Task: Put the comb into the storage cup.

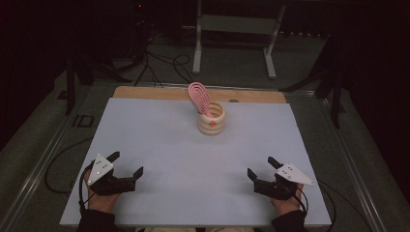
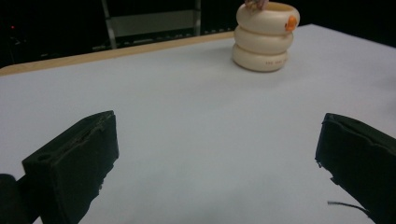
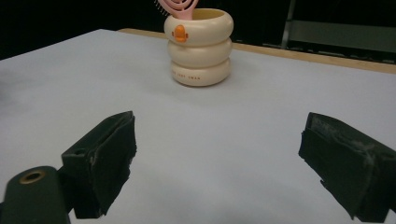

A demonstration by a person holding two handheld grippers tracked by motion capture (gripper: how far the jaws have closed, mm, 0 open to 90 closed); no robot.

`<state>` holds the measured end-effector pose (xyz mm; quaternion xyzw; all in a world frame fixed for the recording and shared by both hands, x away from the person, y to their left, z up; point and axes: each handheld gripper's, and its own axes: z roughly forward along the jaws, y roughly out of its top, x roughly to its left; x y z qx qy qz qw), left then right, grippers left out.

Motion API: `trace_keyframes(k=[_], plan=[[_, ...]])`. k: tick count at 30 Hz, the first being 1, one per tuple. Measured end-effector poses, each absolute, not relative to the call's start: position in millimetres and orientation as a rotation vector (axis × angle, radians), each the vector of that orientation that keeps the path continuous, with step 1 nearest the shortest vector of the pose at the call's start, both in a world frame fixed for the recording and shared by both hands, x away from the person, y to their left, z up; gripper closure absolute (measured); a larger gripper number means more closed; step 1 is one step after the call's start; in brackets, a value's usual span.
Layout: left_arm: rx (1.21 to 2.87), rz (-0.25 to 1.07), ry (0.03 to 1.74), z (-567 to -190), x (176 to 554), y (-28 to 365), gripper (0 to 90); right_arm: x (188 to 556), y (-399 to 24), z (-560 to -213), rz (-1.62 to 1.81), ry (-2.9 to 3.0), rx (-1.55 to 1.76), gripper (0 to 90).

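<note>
A cream ringed cup with an orange mark stands upright at the far middle of the pale mat. A pink slotted brush stands in it, leaning back and left. The cup is far off in the left gripper view, and the cup with the brush rises ahead in the right gripper view. My left gripper rests open near the front left edge. My right gripper rests open near the front right edge. Both hold nothing.
The mat lies on a wooden board whose far strip shows. Cables run over the dark floor behind the table, beside a white metal frame. Broad bare mat lies between the grippers and the cup.
</note>
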<state>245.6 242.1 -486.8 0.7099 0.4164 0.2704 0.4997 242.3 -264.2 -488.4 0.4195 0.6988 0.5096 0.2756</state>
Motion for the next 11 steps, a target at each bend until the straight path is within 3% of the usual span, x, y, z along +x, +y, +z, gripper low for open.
trace_keyframes(k=[11], plan=[[1.730,0.663,1.013,-489.5,247.0,240.0,0.2,242.5,-263.3,-489.4,1.365,1.889,1.122,10.4]])
